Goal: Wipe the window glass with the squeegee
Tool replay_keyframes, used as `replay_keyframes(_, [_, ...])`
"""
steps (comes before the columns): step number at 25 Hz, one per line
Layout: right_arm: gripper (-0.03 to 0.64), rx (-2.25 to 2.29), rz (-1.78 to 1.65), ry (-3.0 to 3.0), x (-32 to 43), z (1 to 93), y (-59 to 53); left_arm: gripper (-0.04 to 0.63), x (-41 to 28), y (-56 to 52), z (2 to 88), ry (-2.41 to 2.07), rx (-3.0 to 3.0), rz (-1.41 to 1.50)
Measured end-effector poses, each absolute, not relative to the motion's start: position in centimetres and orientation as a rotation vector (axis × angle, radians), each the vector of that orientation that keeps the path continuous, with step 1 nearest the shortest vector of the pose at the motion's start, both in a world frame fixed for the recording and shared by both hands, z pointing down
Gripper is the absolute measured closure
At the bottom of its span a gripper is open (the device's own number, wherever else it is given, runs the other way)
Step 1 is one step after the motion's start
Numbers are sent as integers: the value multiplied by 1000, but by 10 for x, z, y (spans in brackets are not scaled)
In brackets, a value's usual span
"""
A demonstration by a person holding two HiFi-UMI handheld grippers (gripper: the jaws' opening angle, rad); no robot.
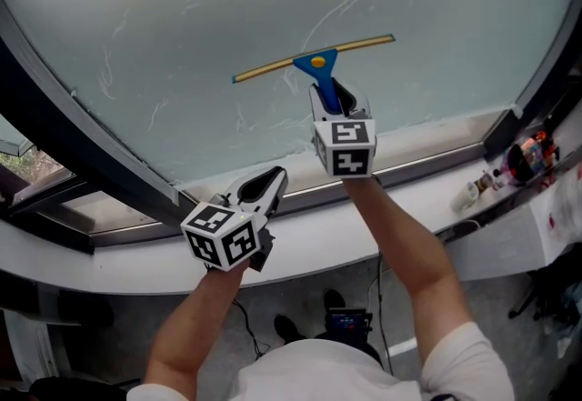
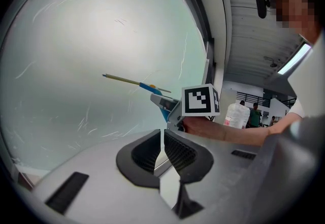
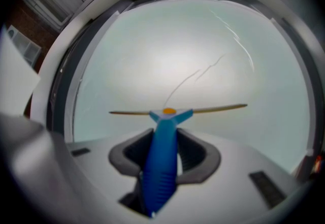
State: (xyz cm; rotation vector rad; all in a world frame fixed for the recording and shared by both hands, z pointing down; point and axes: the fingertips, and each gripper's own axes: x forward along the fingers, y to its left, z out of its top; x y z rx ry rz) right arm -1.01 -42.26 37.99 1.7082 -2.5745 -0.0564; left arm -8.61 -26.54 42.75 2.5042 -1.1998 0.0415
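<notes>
A squeegee (image 1: 316, 60) with a blue handle (image 3: 162, 159) and a thin yellow blade (image 3: 177, 110) lies flat against the frosted window glass (image 1: 227, 17). My right gripper (image 1: 339, 104) is shut on the blue handle, with the blade level across the pane. The left gripper (image 1: 265, 183) hangs lower left, near the window sill, shut with nothing between its jaws. In the left gripper view the squeegee (image 2: 139, 85) and the right gripper's marker cube (image 2: 200, 100) show ahead to the right, and the left gripper (image 2: 163, 151) itself points at the glass.
A dark window frame (image 1: 82, 140) runs along the left and bottom of the pane, above a white sill (image 1: 109, 254). Small bottles and clutter (image 1: 527, 158) sit at the sill's right end. People stand far off in the room (image 2: 254, 114).
</notes>
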Motion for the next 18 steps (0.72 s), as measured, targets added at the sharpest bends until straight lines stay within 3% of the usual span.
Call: replay_keyframes(18, [466,1706,-19,-2567,-7,429,-423,549,-80,-270,473,-1165,2448,113])
